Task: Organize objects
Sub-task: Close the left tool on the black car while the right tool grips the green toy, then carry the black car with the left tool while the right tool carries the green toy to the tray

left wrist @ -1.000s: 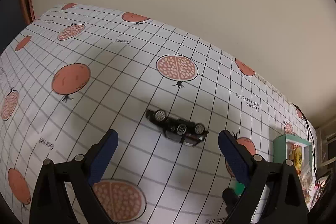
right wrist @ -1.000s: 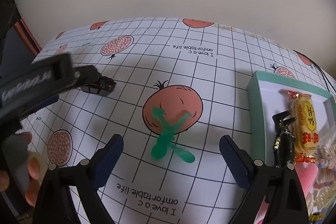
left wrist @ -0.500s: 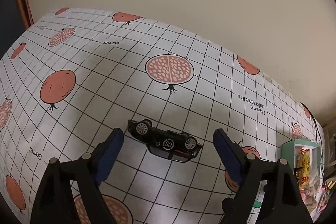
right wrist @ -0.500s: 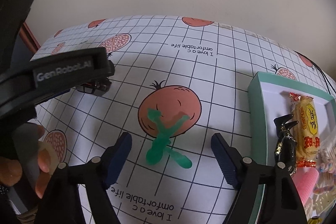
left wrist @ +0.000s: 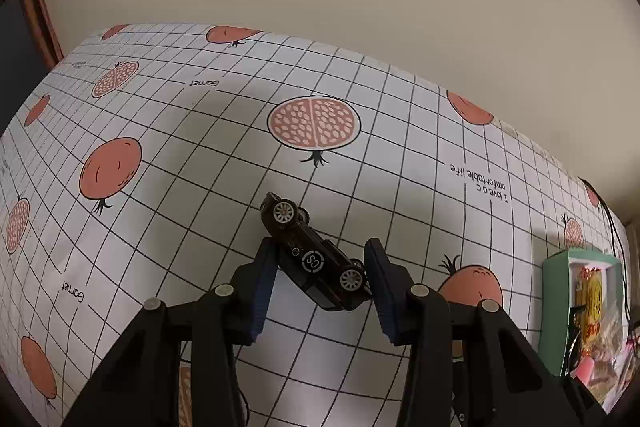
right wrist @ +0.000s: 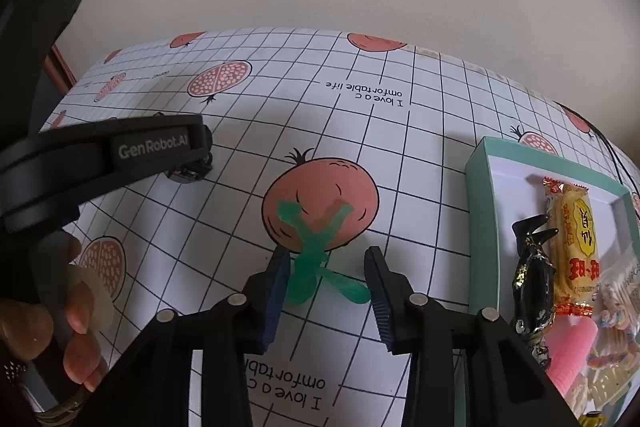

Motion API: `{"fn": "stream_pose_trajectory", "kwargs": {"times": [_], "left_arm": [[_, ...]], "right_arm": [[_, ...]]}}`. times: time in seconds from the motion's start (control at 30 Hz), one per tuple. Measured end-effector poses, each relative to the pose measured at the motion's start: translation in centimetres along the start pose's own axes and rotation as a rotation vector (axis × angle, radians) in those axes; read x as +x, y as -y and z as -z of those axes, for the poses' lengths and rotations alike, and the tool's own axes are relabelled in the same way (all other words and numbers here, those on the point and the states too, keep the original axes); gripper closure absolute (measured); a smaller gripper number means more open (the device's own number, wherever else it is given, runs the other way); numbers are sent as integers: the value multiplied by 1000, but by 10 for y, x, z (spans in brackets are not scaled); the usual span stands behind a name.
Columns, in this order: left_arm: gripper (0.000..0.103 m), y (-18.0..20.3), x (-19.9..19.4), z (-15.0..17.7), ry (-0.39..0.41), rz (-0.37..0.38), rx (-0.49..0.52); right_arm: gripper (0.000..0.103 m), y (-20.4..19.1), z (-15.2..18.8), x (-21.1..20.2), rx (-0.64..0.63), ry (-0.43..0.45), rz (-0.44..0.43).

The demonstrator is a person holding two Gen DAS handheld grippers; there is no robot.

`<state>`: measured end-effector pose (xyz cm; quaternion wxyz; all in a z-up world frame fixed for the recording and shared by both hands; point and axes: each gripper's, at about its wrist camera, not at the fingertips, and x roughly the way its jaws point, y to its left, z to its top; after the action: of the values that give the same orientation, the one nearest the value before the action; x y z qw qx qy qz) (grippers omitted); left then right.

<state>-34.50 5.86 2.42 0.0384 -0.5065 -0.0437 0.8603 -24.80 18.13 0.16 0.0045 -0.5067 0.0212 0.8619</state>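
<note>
A black toy car (left wrist: 316, 259) lies on its side on the pomegranate-print tablecloth (left wrist: 200, 187), wheels toward me. My left gripper (left wrist: 320, 247) is shut on it, one pad at its middle and one at its rear, the nose poking out to the far left. In the right wrist view, a translucent green plastic figure (right wrist: 312, 251) lies on a printed fruit. My right gripper (right wrist: 326, 255) is shut on its near end, and both pads touch it. A bit of the car (right wrist: 192, 173) shows under the left gripper's body (right wrist: 152, 147).
A teal box (right wrist: 476, 227) stands at the right, also seen in the left wrist view (left wrist: 554, 307). It holds a yellow snack packet (right wrist: 576, 251), a black wrapped sweet (right wrist: 532, 279) and pink items (right wrist: 568, 355). A person's hand (right wrist: 80, 327) grips the left tool. A wall backs the table.
Both grippers moved forward and down and went from wide open to shut, the left on the car, the right on the green figure. The car has turned more end-on.
</note>
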Motion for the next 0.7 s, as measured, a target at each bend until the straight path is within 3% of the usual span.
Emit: {"fn": "stream_pose_trajectory", "kwargs": {"times": [0.7], "left_arm": [[58,-16,-30,45,-13,0,-8]], "right_arm": [[70,2,27,-24,25,-46,-32]]}}
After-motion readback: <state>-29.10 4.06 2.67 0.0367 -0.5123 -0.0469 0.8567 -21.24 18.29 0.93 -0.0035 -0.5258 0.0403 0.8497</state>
